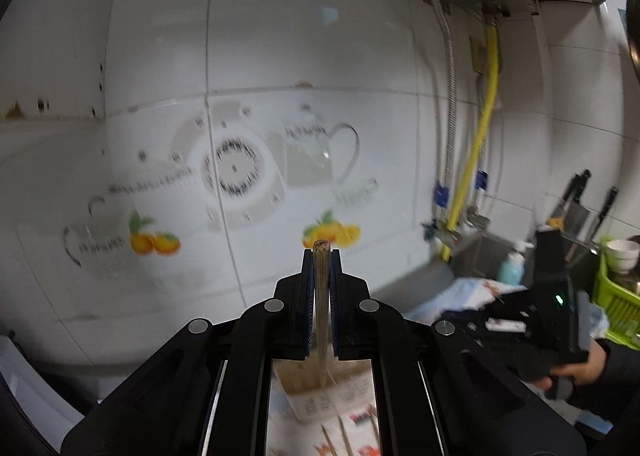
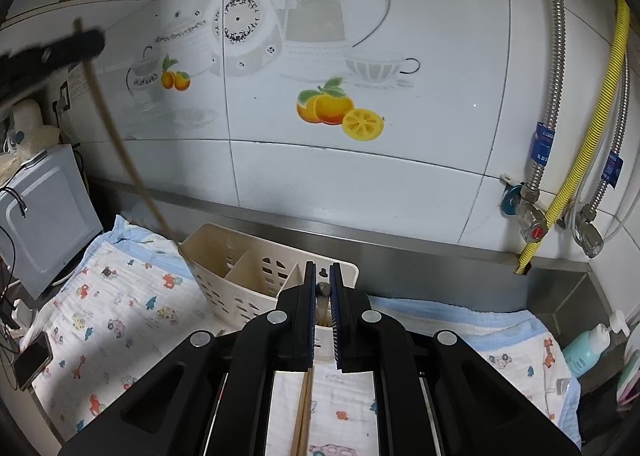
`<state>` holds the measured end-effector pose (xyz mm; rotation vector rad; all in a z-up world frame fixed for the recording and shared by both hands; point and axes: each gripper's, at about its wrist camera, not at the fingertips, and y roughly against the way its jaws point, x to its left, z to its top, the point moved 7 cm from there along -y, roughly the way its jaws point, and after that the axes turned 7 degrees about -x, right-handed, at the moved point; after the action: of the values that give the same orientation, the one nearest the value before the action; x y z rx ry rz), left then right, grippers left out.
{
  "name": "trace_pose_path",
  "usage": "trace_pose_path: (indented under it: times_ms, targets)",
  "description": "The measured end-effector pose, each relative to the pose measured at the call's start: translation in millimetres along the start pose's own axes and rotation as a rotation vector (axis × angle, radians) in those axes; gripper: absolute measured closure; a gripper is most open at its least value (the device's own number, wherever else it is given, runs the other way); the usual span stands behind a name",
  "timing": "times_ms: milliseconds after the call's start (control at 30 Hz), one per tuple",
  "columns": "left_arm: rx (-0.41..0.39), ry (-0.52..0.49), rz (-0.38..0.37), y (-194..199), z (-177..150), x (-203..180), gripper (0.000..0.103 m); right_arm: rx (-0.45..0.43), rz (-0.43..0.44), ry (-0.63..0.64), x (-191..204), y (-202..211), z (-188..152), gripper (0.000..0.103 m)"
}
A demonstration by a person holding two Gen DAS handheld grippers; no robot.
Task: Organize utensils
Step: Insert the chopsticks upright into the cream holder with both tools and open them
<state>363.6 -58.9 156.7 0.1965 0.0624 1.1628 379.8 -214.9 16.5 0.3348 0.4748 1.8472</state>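
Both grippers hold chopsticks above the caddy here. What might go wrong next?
1. The left gripper pinches its chopstick near the top end, so the long lower part hanging toward the caddy may swing and miss a compartment.
2. That tip sits near the caddy's rim; a nudge might shift or tip the light caddy on the soft cloth.
3. The right gripper grips its chopsticks by one end; they may pivot or slip.
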Motion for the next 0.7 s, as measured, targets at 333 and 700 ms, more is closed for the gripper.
trace_pose_path:
  times_ms: [333,700]
  targets:
    - [0.09,0.06,0.044,-43,-37,16,0.097,-0.009,0.012,-0.005,-3,0,-1,0.096]
    - [0.197,0.116,0.058,-75,-81,30,0.097,-0.055,0.009,-0.007,-5,16,4,0.084]
